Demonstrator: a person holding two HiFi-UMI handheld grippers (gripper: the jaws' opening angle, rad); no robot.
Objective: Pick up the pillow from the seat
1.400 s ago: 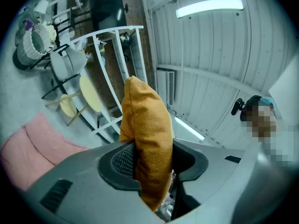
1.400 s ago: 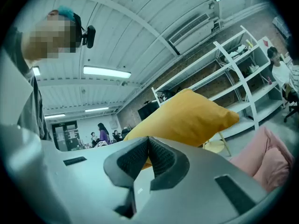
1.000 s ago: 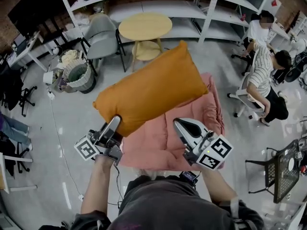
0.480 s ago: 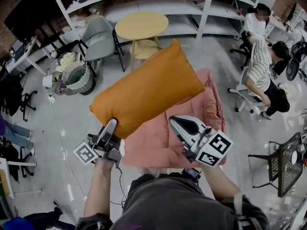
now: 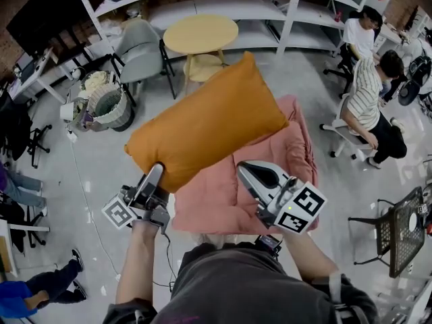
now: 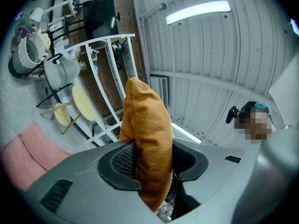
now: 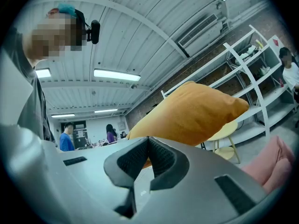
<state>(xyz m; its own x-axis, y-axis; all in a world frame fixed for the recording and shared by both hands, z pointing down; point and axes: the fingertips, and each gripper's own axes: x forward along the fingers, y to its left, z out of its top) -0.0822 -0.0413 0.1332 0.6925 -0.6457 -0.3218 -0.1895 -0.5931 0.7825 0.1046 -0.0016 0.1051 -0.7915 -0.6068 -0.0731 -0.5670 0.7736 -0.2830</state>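
Note:
An orange pillow (image 5: 209,123) hangs in the air above the pink cushioned seat (image 5: 270,181), tilted up toward the far right. My left gripper (image 5: 156,175) is shut on its near left corner. In the left gripper view the orange pillow (image 6: 147,120) stands pinched between the left gripper's (image 6: 150,164) two dark pads. My right gripper (image 5: 255,175) hovers over the seat's front, just below and right of the pillow, apart from it. In the right gripper view the right gripper (image 7: 147,148) has its pads together with nothing between them, and the pillow (image 7: 191,113) floats beyond.
A round wooden table (image 5: 201,36) and a grey chair (image 5: 140,49) stand behind the seat, before white shelves (image 5: 223,5). A woven basket (image 5: 110,106) sits at left. Two people (image 5: 368,93) sit at right, a black mesh chair (image 5: 398,231) stands near right, and a person's legs (image 5: 40,295) show at lower left.
The pillow and both grippers stay about where they were. A person in blue has stepped into view at the lower left.

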